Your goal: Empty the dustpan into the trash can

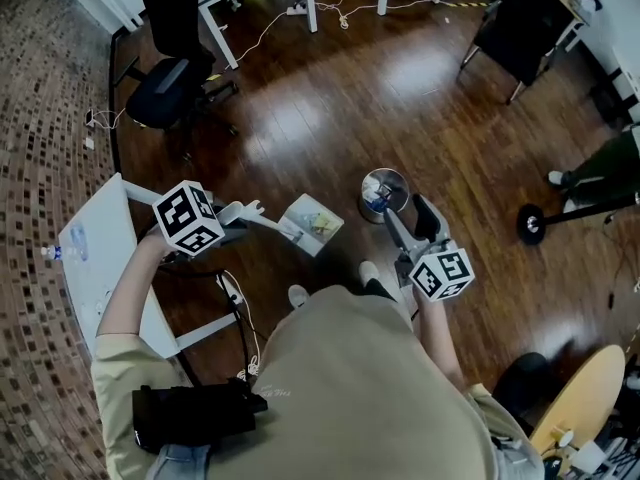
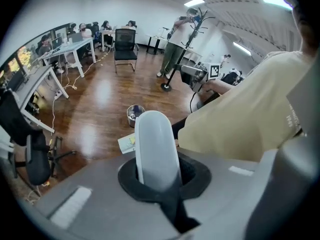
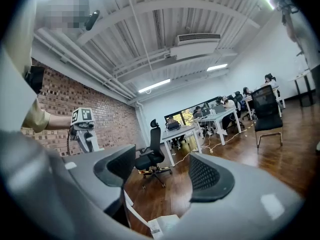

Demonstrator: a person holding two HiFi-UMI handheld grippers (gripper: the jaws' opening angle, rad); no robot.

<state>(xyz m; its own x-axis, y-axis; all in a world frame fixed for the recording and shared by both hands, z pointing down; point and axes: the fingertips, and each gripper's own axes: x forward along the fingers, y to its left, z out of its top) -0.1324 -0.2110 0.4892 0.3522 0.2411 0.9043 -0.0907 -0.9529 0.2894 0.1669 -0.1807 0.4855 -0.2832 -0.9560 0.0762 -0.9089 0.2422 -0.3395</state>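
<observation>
Two tools work here. Left tool [image 2: 159,181] pinches the dustpan's [image 1: 315,223] white handle, pan held off the floor. Right tool [image 3: 161,171] is spread, empty. Bring the pan's lip over the trash can [image 1: 403,183] beyond, then tip slowly so nothing spills.

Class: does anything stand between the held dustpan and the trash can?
Nothing visible does. The dustpan, gripped by the left gripper, hangs just left of the trash can, with only bare floor between. The open right gripper sits beside the can, outside that path.
</observation>
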